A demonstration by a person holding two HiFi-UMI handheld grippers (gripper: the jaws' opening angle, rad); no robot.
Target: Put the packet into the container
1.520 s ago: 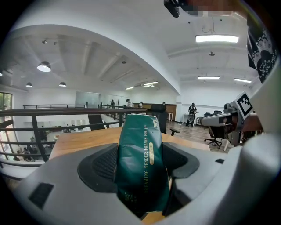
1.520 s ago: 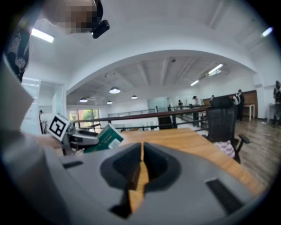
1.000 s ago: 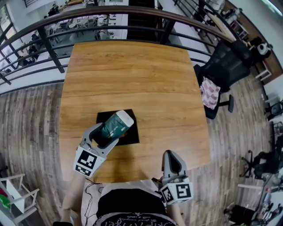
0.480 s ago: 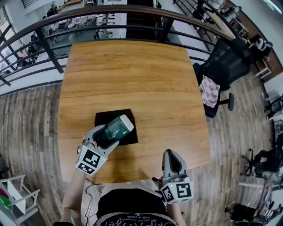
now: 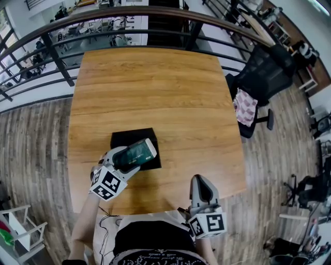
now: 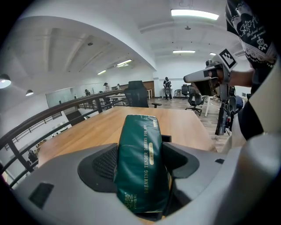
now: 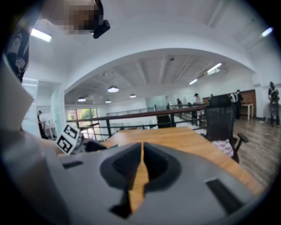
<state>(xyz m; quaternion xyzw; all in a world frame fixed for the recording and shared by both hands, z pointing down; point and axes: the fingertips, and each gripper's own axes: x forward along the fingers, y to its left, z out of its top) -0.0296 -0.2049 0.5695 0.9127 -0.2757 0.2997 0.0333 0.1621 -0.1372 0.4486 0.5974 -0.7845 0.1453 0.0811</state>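
Wooden table [image 5: 155, 93] fills most of the head view, w/ a dark railing [image 5: 129, 15] curving behind its far edge. A black office chair [image 5: 264, 75] stands off the table's right side, a pink-patterned cloth [image 5: 245, 111] on it.

Only the head view shows the black container [image 5: 123, 137] as a flat square on the table's near-left part. In the left gripper view just a dark corner of it pokes out beside the packet; the rest is behind my jaws.

My left gripper [image 5: 128, 158] comes in from the near left, over the container's near edge. My right gripper [image 5: 201, 182] is at the table's near edge, well apart from the container, pointing away from me.

The left gripper view gives what the head view can't: jaws clamped on the green packet [image 6: 141, 167], white lettering running lengthwise, far end sticking out past the jaws. From above, the packet lies tilted over the container's near-right part, pale end toward the right.

Right gripper view: jaws together, only a thin slit w/ table wood showing thru, nothing held.

Can't tell whether the packet touches the container's floor or hangs just above it; no view shows the underside. My body is cut off at the head view's bottom edge.
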